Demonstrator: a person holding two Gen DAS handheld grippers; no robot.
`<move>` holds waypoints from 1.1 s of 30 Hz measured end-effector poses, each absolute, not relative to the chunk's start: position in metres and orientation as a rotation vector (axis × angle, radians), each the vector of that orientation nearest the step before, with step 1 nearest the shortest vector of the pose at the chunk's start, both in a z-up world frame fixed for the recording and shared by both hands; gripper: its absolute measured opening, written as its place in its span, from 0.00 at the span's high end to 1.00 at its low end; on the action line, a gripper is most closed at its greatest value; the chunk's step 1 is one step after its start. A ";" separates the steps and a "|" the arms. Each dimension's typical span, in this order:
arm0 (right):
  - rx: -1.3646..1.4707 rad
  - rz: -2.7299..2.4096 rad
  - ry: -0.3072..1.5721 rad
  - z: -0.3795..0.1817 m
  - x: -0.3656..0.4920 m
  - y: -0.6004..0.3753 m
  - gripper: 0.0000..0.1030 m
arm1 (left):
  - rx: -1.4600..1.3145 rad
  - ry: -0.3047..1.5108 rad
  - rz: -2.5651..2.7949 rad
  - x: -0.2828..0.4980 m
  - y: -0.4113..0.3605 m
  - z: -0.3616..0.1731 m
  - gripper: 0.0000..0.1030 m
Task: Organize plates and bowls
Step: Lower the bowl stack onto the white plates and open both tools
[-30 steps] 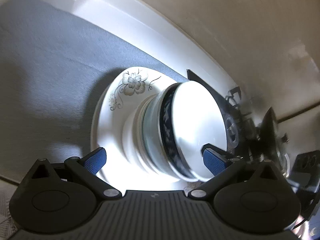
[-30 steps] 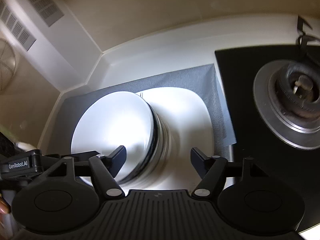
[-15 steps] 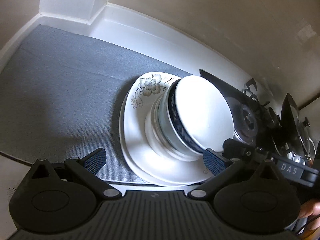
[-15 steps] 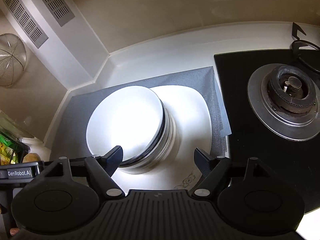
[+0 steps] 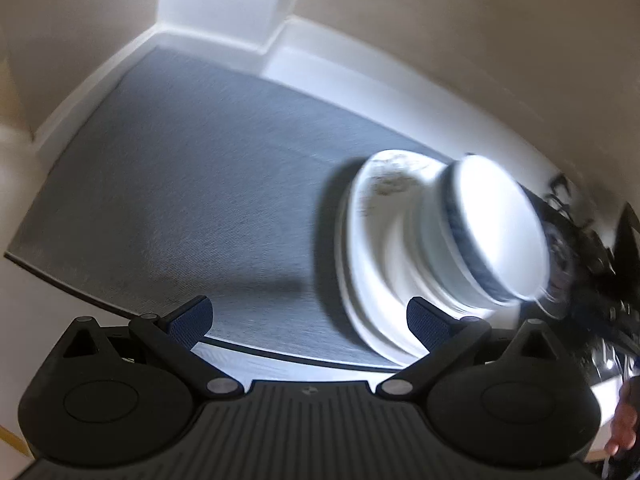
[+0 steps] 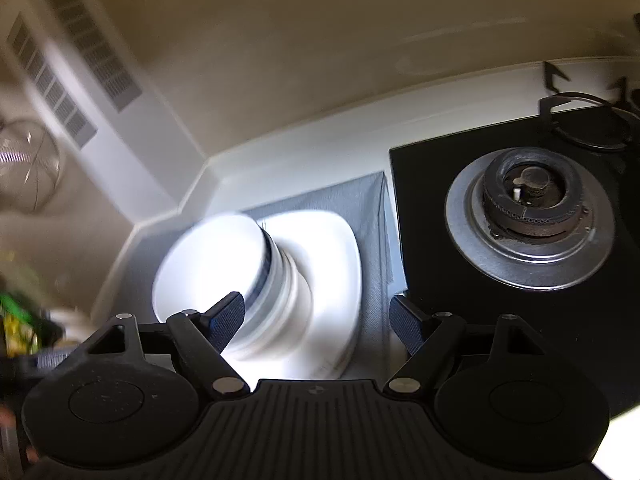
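Note:
A stack of white bowls, the top one with a dark blue band, stands on stacked white plates with a flower print, on the right end of a grey mat. My left gripper is open and empty, held back above the mat's front edge, left of the stack. In the right wrist view the bowls stand on the plates. My right gripper is open and empty, raised above the stack's near side. Both views are motion-blurred.
A black gas hob with a round burner lies right of the mat. White counter and beige walls close the back. A vent grille and a wire strainer hang at the left.
Both grippers have pulled back and away from the stack. The left view has swung left, so the stack now sits further right. The stack stays in place.

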State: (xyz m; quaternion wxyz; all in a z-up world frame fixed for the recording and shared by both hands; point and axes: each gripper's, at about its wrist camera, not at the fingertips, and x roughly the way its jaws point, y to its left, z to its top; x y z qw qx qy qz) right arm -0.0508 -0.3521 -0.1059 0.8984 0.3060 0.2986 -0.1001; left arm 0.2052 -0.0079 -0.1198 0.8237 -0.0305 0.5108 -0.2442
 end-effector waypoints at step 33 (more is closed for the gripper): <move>0.618 0.103 0.834 -0.183 0.058 -0.332 0.56 | -0.105 1.119 -0.612 0.278 -0.020 -0.175 0.01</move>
